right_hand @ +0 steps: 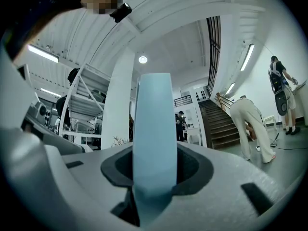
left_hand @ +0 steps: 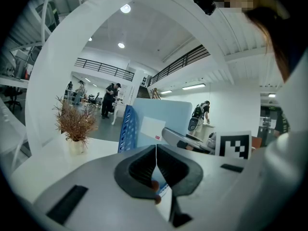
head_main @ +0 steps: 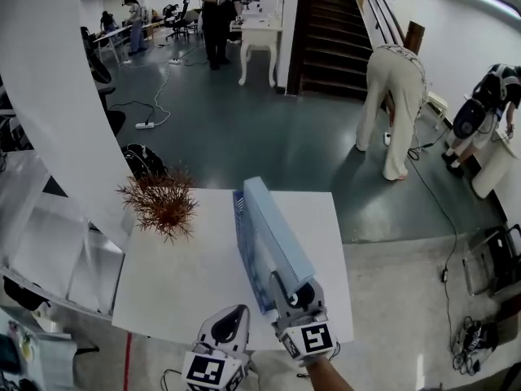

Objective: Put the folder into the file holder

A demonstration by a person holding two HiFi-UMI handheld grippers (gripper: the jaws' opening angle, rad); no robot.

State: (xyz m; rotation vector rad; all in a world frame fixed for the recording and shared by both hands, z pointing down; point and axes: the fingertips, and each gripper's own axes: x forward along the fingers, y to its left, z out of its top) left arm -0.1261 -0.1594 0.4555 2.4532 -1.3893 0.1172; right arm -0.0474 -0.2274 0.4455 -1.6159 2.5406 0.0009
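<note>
The folder (head_main: 273, 226) was a thick, pale blue one, standing on its long edge in the lower middle of the head view. It ran up the frame from the right gripper (head_main: 291, 293). That gripper's jaws were closed on the folder's near end, and in the right gripper view the spine (right_hand: 154, 129) filled the gap between them. It looked stiff and fairly light, with smooth covers that could slip. Held by one end only, its far end might sag or swing, so a hold low on the spine seemed safest.

The blue slotted file holder (head_main: 241, 247) stood on the white table (head_main: 171, 283), touching or just beside the folder's left face.

The left gripper (head_main: 232, 324), at the bottom edge, had its jaws together with nothing held.

The folder hid the holder's slot and its right wall, so it could not be told whether the folder's lower edge had entered the slot. The left gripper view showed the two overlapping but not their bases.
</note>
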